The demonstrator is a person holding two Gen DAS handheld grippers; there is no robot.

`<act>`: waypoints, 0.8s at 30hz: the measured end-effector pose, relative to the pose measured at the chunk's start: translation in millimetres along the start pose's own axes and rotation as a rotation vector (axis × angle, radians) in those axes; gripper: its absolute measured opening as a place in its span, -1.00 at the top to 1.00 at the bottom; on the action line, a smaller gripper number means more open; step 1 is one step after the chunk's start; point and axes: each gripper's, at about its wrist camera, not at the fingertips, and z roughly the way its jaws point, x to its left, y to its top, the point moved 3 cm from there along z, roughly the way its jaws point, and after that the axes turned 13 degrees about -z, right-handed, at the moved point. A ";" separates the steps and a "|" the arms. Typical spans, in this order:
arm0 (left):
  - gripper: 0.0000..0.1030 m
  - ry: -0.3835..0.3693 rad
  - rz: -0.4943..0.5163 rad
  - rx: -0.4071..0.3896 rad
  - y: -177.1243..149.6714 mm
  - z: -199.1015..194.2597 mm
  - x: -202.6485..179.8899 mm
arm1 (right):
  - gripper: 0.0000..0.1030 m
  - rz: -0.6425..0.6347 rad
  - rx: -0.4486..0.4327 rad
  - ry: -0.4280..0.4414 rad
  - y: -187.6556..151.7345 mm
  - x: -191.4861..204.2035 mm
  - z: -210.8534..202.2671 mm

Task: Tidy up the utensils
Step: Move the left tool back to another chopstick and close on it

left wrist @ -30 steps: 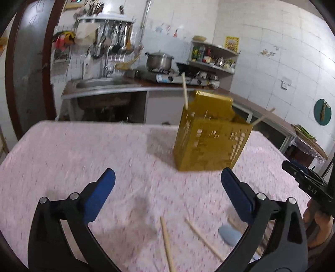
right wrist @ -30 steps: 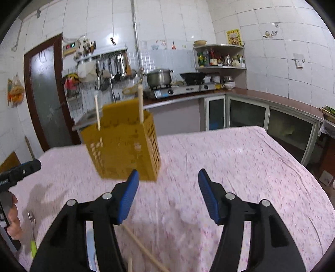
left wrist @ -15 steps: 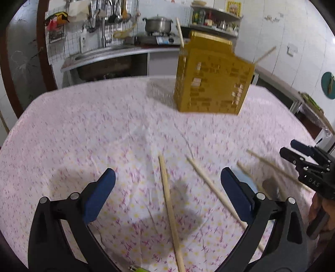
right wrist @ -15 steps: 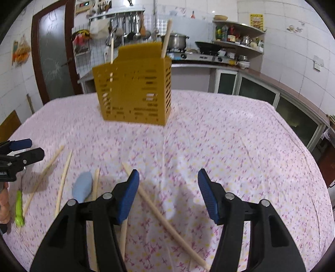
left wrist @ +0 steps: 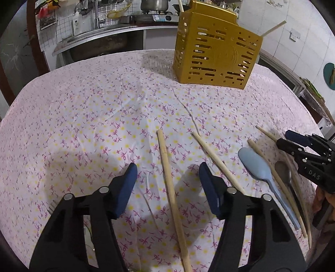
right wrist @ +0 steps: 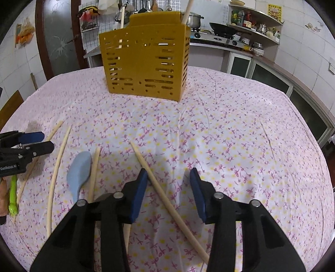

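L gripper (left wrist: 167, 180) open, straddling a chopstick (left wrist: 170, 188); R gripper (right wrist: 166, 188) open over another chopstick (right wrist: 167, 200). Center each stick btwn pads, then squeeze w/o rolling it.

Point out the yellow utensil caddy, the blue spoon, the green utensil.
yellow utensil caddy (right wrist: 144, 62), right wrist view, slotted front wall.
blue spoon (left wrist: 254, 163), left wrist view, bowl.
green utensil (right wrist: 13, 196), right wrist view, mid-length.

A floral tablecloth (left wrist: 88, 117) covers the table; behind stand a sink (left wrist: 92, 38), steel pot (right wrist: 193, 17) and black wok (right wrist: 223, 28).
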 end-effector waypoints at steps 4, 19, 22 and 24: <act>0.12 -0.001 -0.006 0.014 3.3 0.7 2.2 | 0.24 -0.024 -0.012 0.010 2.4 4.1 -5.1; 0.57 0.007 0.005 0.014 14.6 9.7 2.2 | 0.77 -0.003 0.031 0.010 12.6 -5.4 9.2; 0.71 -0.003 -0.008 0.022 17.4 10.7 3.8 | 0.81 0.030 0.031 0.008 12.6 -7.5 8.6; 0.83 -0.012 -0.011 0.030 18.2 10.1 5.0 | 0.83 0.045 0.028 0.002 10.9 -8.6 7.1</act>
